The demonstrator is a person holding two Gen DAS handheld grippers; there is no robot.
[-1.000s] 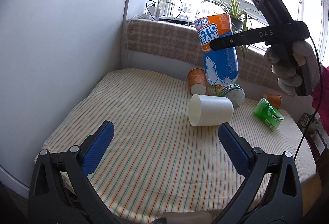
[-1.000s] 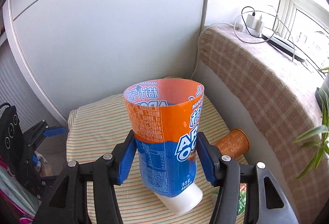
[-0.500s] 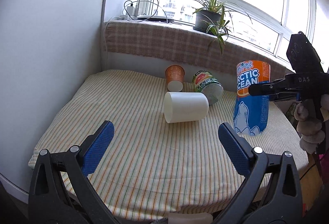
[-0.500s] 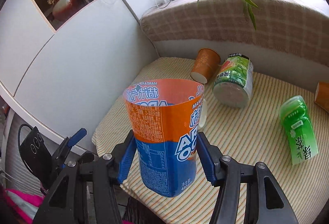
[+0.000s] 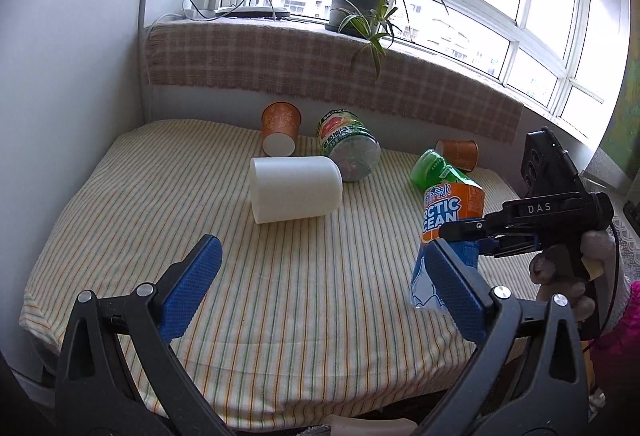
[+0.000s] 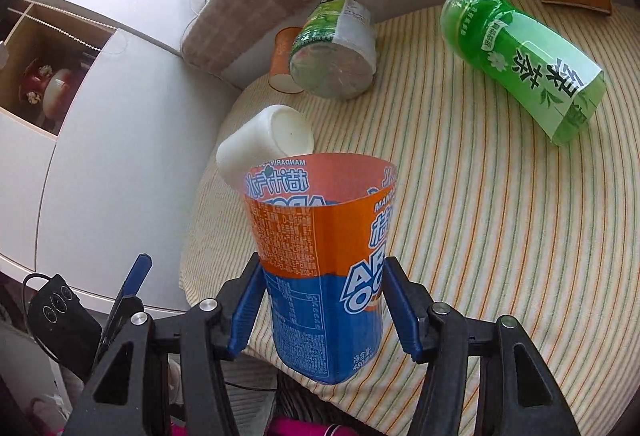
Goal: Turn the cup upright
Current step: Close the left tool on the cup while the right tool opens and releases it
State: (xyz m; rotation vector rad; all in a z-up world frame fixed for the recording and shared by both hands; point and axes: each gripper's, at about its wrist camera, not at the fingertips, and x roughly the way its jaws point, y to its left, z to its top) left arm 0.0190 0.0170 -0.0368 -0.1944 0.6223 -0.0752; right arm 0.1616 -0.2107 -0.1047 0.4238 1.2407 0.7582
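Note:
My right gripper (image 6: 322,296) is shut on an orange-and-blue "Arctic Ocean" cup (image 6: 320,260), upright with its open mouth up, low over the front right of the striped table (image 6: 480,216). The left wrist view shows this cup (image 5: 450,224) and the right gripper (image 5: 472,232) at the right. My left gripper (image 5: 320,284) is open and empty above the table's front. A white cup (image 5: 294,192) lies on its side in the middle; it also shows in the right wrist view (image 6: 266,140).
Other containers lie on their sides: an orange paper cup (image 5: 280,126), a green-and-red cut bottle (image 5: 350,148), a green tea bottle (image 6: 524,60), and another orange cup (image 5: 460,154). A checked cloth ledge (image 5: 320,60) with a potted plant (image 5: 356,8) backs the table. White cabinet at left.
My right gripper has carried the orange-and-blue cup down and toward the table's front right edge. The left gripper stays open. The other containers have not moved.

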